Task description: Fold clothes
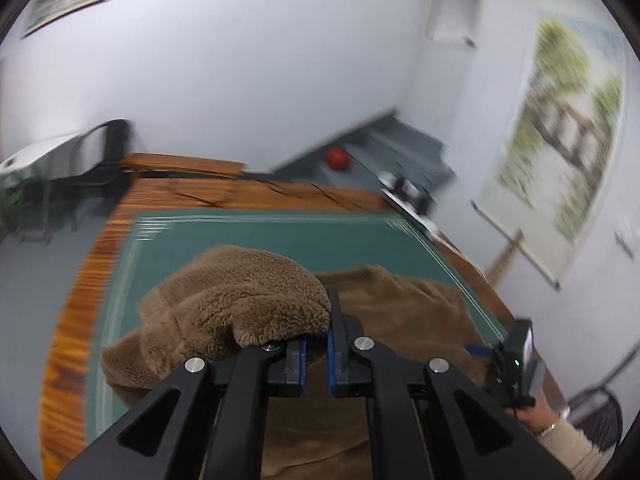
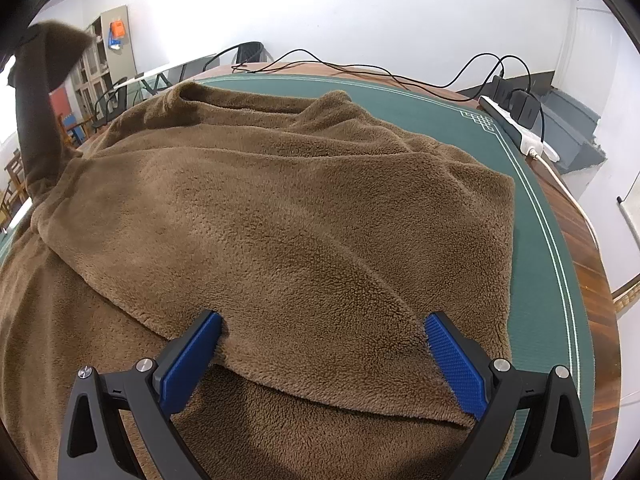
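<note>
1. Holding a bunched part of the brown fleece garment (image 1: 240, 300), the left tool (image 1: 316, 354) has its blue pads drawn narrow on the fabric and lifts it above the green mat (image 1: 256, 232).
2. In the right wrist view this raised part shows as a dark column of fleece at the far left, and the rest of the brown fleece garment (image 2: 280, 208) lies spread on the surface, covering most of the green mat (image 2: 536, 216).
3. The right tool (image 2: 324, 344) stands wide, its two pads resting on the pile at both sides of a folded edge, gripping nothing.
4. My judgement: a fold is being carried over, with the left side bringing fabric across and the right side keeping the lower layers in place.
5. To do it well, I think the lifted part must travel low and be laid with its edge parallel to the edge under the right tool, so no thick ridge forms.
6. The fleece is thick and soft, so it can slip or spring back; a steady press helps.
7. The power strip (image 2: 516, 128) and its cables lie near the far right corner, apart from the garment.
</note>
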`<act>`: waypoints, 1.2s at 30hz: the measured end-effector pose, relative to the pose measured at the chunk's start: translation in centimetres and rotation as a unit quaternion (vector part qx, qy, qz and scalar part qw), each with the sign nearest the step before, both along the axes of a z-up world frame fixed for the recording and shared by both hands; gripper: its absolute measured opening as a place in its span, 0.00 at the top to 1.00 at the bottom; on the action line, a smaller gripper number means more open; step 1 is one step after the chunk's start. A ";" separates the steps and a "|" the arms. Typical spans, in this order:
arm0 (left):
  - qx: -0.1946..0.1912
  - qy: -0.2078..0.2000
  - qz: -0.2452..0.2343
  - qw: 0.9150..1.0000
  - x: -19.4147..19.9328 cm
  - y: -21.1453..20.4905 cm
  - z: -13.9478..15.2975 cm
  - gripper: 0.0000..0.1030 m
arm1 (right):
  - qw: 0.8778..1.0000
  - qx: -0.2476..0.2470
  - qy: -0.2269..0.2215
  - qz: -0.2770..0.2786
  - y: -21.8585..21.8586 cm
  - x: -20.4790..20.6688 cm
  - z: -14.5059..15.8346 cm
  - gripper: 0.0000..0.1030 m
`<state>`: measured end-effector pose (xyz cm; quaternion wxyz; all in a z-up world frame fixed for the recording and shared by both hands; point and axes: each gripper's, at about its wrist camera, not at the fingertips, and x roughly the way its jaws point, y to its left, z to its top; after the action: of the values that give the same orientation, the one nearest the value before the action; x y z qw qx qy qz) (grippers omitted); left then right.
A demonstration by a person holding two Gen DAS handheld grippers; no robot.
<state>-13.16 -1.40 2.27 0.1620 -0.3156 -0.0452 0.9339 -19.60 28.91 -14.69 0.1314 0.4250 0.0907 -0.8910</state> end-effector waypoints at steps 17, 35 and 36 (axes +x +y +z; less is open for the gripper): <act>-0.423 0.013 -0.218 0.879 2.7 23.5 -12.3 0.21 | 0.978 -0.150 0.063 -0.134 7.3 1.1 2.1 0.01; -0.488 0.142 -0.262 0.820 13.3 19.9 -14.3 0.12 | 0.958 -0.249 0.071 -0.122 9.9 1.7 2.7 0.01; -0.478 0.136 -0.248 0.832 13.1 18.8 -13.8 0.10 | 0.959 -0.256 0.058 -0.111 9.8 1.5 2.6 0.01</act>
<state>-0.06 17.43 -11.50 0.2217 -0.2237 0.5091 0.8010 -18.14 38.71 -12.12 0.1301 0.3318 -0.1806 -0.9167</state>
